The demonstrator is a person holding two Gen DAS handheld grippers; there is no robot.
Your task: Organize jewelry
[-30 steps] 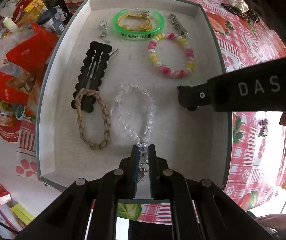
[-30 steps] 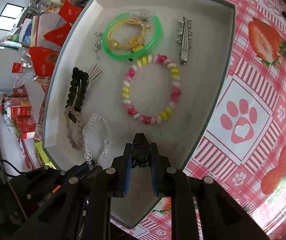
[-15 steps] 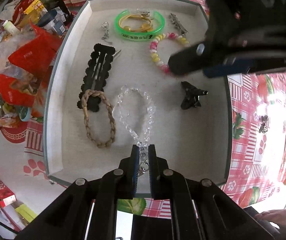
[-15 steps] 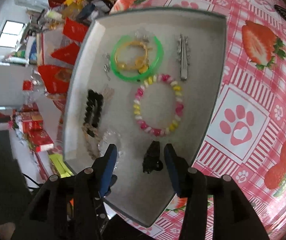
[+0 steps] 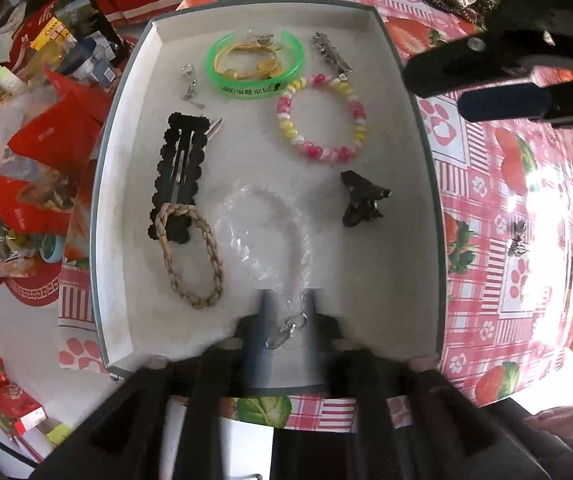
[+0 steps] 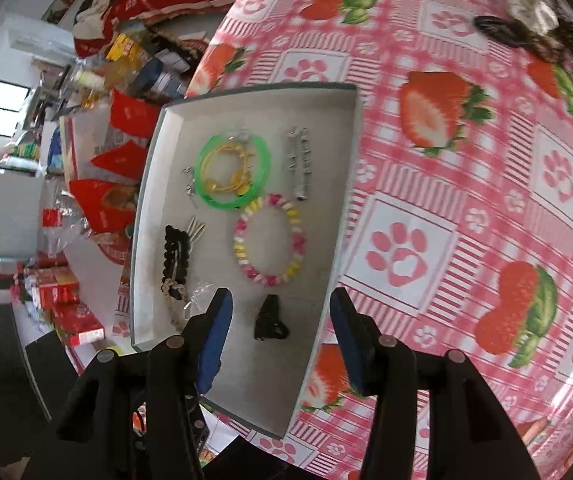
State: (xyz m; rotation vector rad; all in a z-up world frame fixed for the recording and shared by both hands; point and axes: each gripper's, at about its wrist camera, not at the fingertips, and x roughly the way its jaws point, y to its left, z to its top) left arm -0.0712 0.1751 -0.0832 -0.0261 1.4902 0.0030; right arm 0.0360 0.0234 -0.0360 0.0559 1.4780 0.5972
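Observation:
A grey tray [image 5: 426, 168] holds a clear bead bracelet [image 5: 262, 224], a black claw clip [image 5: 362, 200], a pink and yellow bead bracelet [image 5: 322, 116], a green bangle [image 5: 254, 64], a braided tan loop [image 5: 190, 256], a black scalloped clip [image 5: 178, 168] and a spiked silver clip [image 5: 330, 54]. My left gripper [image 5: 286, 320] is open at the tray's near edge, the clear bracelet's clasp lying between its blurred fingers. My right gripper [image 6: 278, 320] is open and empty, raised above the black claw clip [image 6: 269, 318] in the tray [image 6: 342, 216].
The tablecloth [image 6: 466, 200] has strawberry and paw prints. Hair ties and a white piece [image 6: 534, 20] lie at its far right. A small dark charm [image 5: 518, 236] lies on the cloth right of the tray. Red packets and boxes [image 5: 42, 152] crowd the left.
My right gripper let go of the black claw clip in the tray, opened wide and pulled up and away. My left gripper opened off the clear bracelet's clasp.

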